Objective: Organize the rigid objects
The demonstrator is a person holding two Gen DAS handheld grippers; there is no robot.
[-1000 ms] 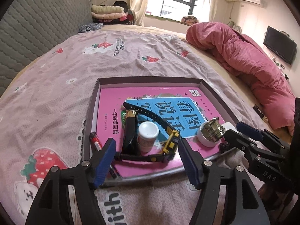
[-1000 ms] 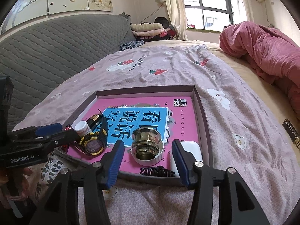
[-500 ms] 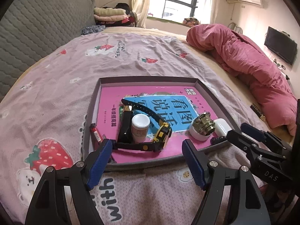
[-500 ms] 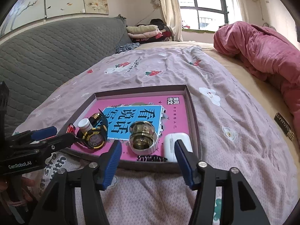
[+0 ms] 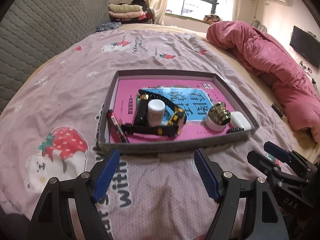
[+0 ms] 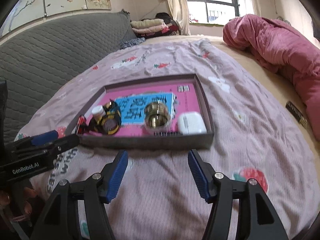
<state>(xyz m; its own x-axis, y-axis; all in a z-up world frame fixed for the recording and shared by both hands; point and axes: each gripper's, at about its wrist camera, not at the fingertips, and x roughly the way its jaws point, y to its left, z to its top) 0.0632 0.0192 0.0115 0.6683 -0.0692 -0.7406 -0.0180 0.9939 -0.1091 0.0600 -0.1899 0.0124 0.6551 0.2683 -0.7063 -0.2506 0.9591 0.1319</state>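
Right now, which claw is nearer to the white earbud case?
Right. The right claw is just before the earbud case; the left claw faces the tray's watch end.

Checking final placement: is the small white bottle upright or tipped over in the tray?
Upright. The white bottle stands on its base on the pink book, cap up, inside the watch strap's loop.

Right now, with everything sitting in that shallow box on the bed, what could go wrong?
The box rests on a soft bedspread, so pressing nearby might tilt it. The white bottle stands upright inside the loop of the watch; tugging the strap could topple it. The brass piece sits in a white lid close to the white case, so wide fingers may bump both.
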